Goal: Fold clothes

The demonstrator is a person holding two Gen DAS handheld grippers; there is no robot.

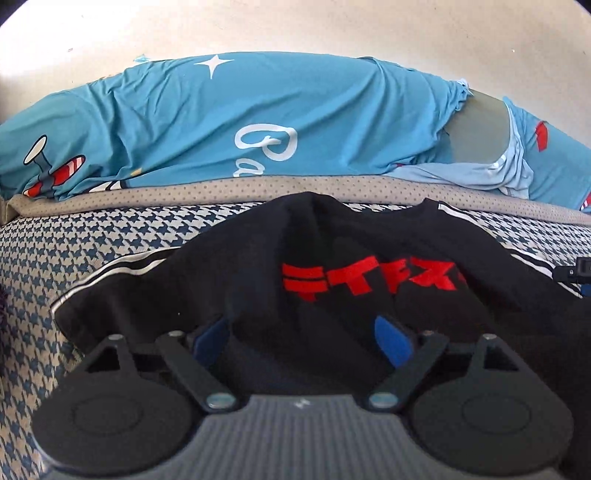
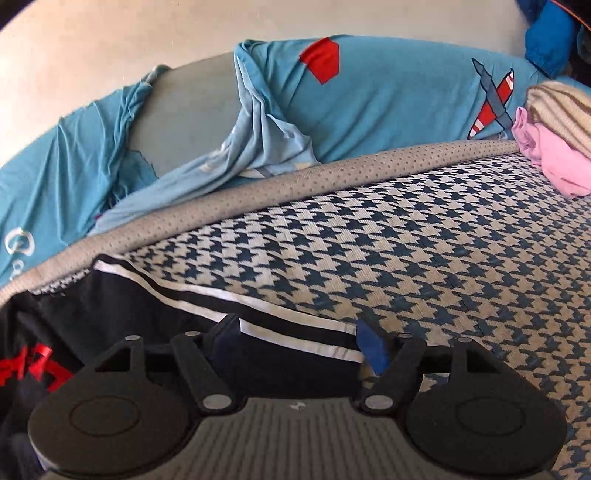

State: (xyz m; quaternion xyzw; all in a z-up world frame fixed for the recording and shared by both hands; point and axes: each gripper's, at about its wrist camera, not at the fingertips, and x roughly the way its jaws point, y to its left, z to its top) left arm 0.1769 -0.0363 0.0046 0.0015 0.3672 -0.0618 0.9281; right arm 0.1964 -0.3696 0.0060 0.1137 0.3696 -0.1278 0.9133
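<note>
Left wrist view, left to right:
- Mat (image 1: 74,251): houndstooth, blue and cream, with a grey dotted border along its far edge.
- Sheet (image 1: 166,122): blue, with white star, white script and red-and-white propeller print; bunched behind the mat against a pale wall (image 1: 295,26).
- Shirt (image 1: 258,266): black, red lettering, white-striped sleeves; lies spread on the mat, wrinkled, its near hem at the gripper.
- Left gripper (image 1: 301,341): blue fingers spread wide, black cloth lying between and over them; not pinched.
- Grey pad (image 1: 476,129): bare where the sheet has pulled away.

Right wrist view, left to right:
- Red lettering (image 2: 33,363): at the far left edge, on the shirt body.
- Sleeve (image 2: 207,306): black with white stripes, flat on the mat, running from upper left to the gripper.
- Right gripper (image 2: 299,345): fingers spread, one on either side of the sleeve end; the left finger is partly covered by cloth, the right one touches the cuff edge.
- Pile (image 2: 554,147): pink cloth under a striped beige knit, on the mat's far right corner.
</note>
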